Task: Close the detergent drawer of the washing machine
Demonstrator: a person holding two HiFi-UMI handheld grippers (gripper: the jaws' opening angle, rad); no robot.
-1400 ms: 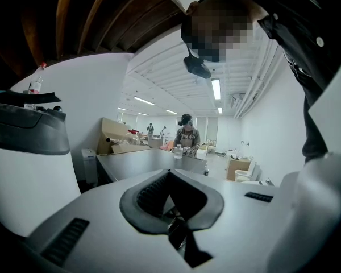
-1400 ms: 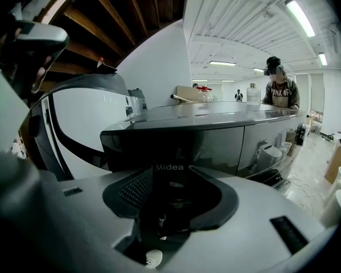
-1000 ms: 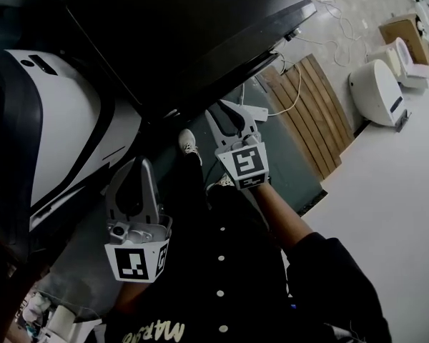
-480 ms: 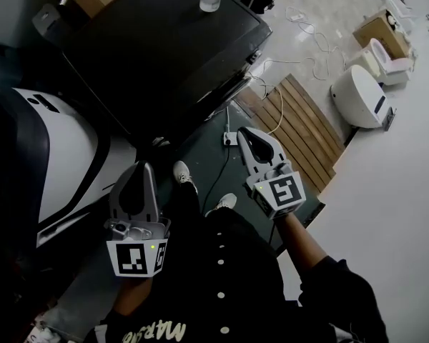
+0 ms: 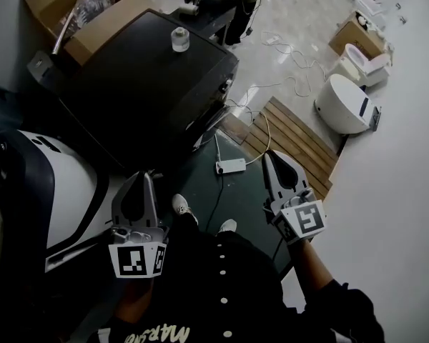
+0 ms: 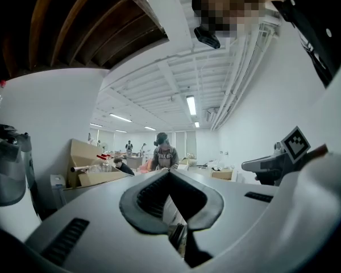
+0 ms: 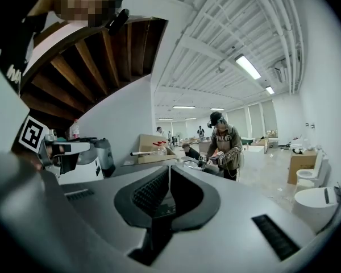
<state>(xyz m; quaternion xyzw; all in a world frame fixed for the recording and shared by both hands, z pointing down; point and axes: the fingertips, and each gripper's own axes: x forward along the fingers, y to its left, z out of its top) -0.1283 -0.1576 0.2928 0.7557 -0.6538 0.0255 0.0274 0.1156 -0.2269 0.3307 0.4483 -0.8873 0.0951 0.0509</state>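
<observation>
The black washing machine (image 5: 143, 77) stands at the upper left of the head view, seen from above; its front is in shadow and I cannot make out the detergent drawer. My left gripper (image 5: 144, 176) hangs in front of it, over the floor, shut and empty. My right gripper (image 5: 268, 156) is off to the right above the dark green mat (image 5: 250, 191), well clear of the machine, also shut with nothing in it. In the left gripper view the left gripper (image 6: 169, 172) shows its pads together. The right gripper view shows the right gripper (image 7: 169, 167) the same way, pointing into the room.
A small jar (image 5: 179, 39) stands on the machine's top and a cardboard box (image 5: 79, 20) lies behind it. A white-and-dark rounded appliance (image 5: 64, 191) is at the left. A power strip (image 5: 231, 166), cables, a wooden slat pallet (image 5: 293, 138) and two toilets (image 5: 343, 102) lie to the right.
Both grippers have drawn back from the machine and risen. The right one swung far to the right and its jaws, apart a second ago, are together. The head view has tilted up.
</observation>
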